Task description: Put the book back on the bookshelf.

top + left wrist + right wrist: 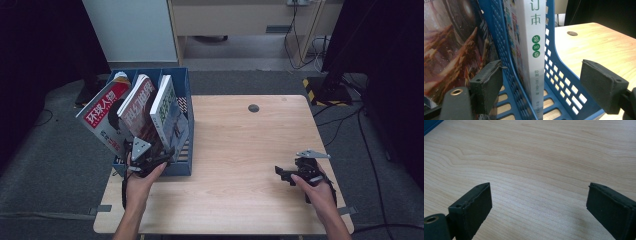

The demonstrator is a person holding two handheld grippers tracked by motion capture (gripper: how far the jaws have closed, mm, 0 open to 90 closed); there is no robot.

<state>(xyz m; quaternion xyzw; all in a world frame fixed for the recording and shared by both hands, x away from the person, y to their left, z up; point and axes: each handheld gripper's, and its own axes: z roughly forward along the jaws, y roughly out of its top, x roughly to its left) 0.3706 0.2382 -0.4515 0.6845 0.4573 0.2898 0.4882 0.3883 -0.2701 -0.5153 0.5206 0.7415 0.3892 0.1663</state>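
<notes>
left tool spread wide, its jaws astride the white-spined book in the blue rack; right tool spread above bare worktop

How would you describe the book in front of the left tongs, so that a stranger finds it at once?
Start at the blue file rack on the left edge of the wooden table. Three books stand in it; take the rightmost book, in the compartment nearest the table's middle. Unlike the two reddish covers beside it, its spine is white with green print.
</notes>
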